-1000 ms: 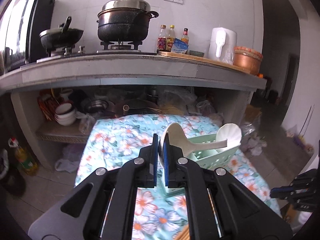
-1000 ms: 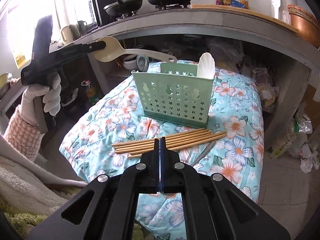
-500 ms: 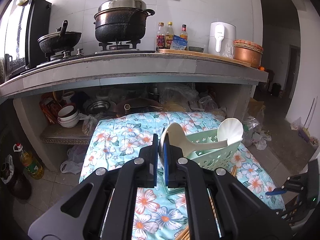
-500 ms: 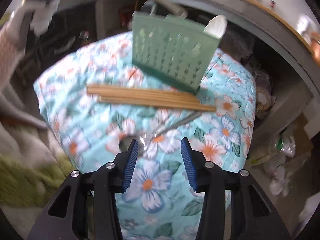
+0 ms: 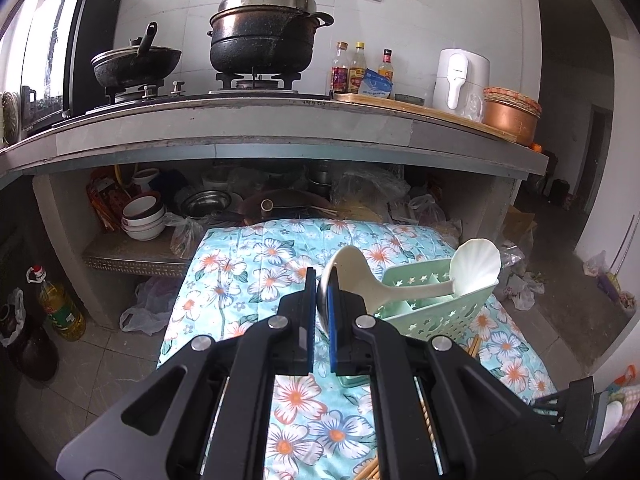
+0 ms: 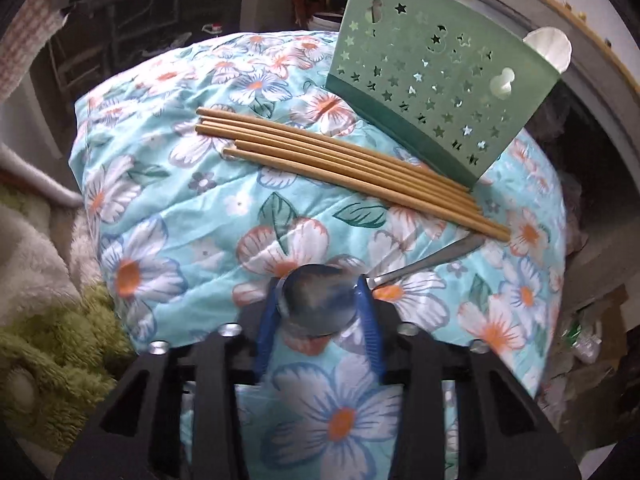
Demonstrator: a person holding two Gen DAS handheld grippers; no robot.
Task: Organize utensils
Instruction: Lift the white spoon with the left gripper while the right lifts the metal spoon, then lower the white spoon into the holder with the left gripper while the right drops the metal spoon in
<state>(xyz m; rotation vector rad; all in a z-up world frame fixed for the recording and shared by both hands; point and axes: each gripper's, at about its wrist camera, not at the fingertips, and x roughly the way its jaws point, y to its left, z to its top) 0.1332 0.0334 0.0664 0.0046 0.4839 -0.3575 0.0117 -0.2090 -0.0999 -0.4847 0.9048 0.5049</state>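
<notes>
We have just brought our right gripper (image 6: 320,304) down onto the cloth (image 6: 192,216), and its jaws have been closing around the bowl of the metal spoon (image 6: 318,300), which now sits between the pads, apparently touching both. Ahead of it lie the chopsticks (image 6: 344,168) and the green caddy (image 6: 432,104). Our left gripper (image 5: 320,312) is pinching the cream ladle (image 5: 360,280), handle resting over the caddy. Lifting the spoon looks next.

Home kitchen: gas stove (image 5: 256,82) with blackened pot (image 5: 262,36) (bowls (image 5: 143,216) beneath).
</notes>
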